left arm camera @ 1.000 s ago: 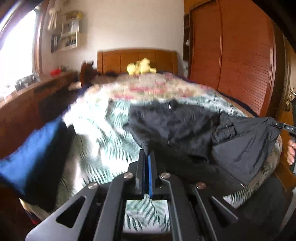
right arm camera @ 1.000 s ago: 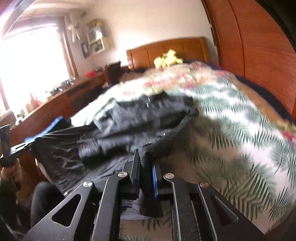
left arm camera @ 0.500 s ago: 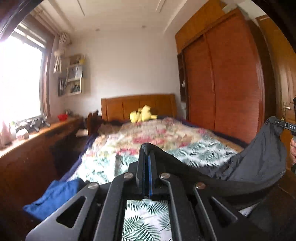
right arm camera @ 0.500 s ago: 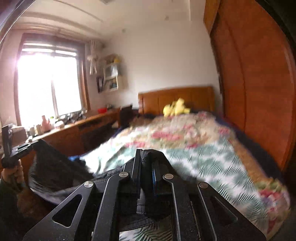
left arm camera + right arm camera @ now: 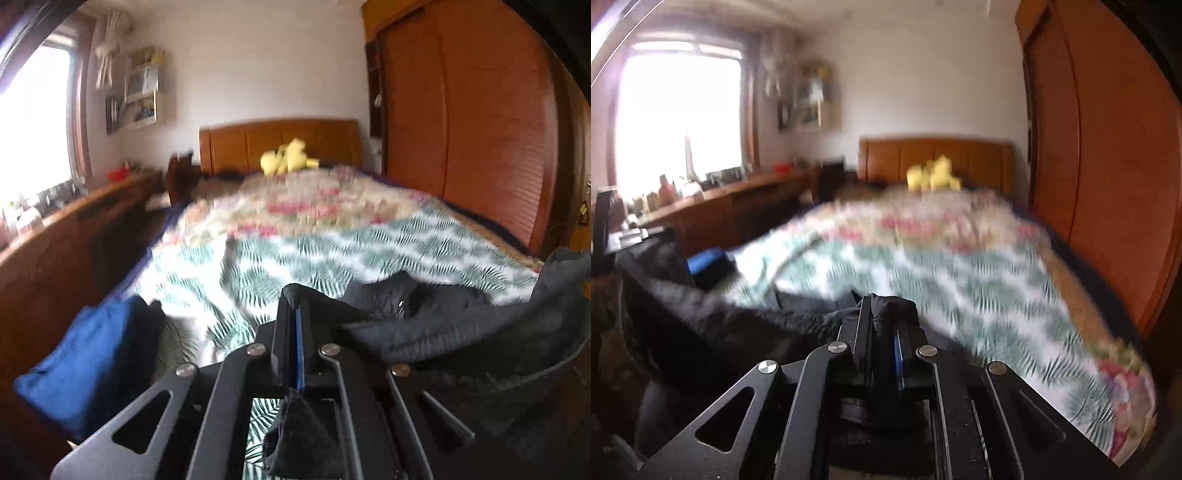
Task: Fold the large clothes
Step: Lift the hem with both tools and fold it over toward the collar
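A large black garment (image 5: 461,325) hangs stretched between my two grippers above the near end of the bed (image 5: 332,243). My left gripper (image 5: 297,306) is shut on one corner of it, with cloth bunched between and behind the fingers. My right gripper (image 5: 884,314) is shut on the other corner of the black garment (image 5: 738,328). The cloth sags in the middle and its lower part touches the palm-leaf bedspread (image 5: 979,280). The left gripper also shows at the left edge of the right wrist view (image 5: 605,236).
A blue folded cloth (image 5: 92,365) lies at the bed's near left corner. A wooden counter (image 5: 55,240) runs along the left under the window. A wooden wardrobe (image 5: 480,122) lines the right side. Yellow plush toys (image 5: 288,160) sit by the headboard.
Both grippers had lifted the garment off the bed, and now they have come back down and forward, so the garment sags toward the bedspread's near end. The views are blurred by motion.
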Demonstrator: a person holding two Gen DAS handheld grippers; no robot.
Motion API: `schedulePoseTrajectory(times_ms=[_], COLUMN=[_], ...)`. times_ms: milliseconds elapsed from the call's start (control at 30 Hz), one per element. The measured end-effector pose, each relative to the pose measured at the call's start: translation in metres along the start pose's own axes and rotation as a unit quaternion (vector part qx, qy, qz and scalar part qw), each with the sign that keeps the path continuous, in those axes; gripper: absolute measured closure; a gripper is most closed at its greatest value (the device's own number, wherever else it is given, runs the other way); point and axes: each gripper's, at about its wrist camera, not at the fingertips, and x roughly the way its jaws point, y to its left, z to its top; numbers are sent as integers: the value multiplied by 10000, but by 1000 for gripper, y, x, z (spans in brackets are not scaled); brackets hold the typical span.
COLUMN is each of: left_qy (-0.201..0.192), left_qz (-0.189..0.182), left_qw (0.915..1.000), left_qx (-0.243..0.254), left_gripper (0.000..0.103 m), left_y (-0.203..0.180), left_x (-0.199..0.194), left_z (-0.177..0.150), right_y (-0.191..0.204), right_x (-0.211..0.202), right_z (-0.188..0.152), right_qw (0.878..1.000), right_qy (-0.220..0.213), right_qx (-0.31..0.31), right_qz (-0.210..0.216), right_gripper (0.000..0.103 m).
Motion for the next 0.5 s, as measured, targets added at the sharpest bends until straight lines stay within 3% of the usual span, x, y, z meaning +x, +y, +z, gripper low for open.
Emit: schedulePoseTrajectory(times_ms=[200, 333, 500], left_qy=[220, 266, 223], left_qz=[189, 77, 233], left_qw=[9996, 9996, 9991], left_qx=[-1, 49, 257], left_gripper=[103, 103, 103], left_y=[-6, -9, -18], left_x=[66, 103, 140], left_z=[-1, 24, 49], right_y=[-40, -72, -90], right_x=[75, 119, 169], right_z=[-25, -7, 16], right_qw=[9980, 9967, 9961], right_qy=[467, 446, 440], right_qx=[391, 634, 622], right_qz=[-146, -227, -456], right_gripper=[97, 97, 97])
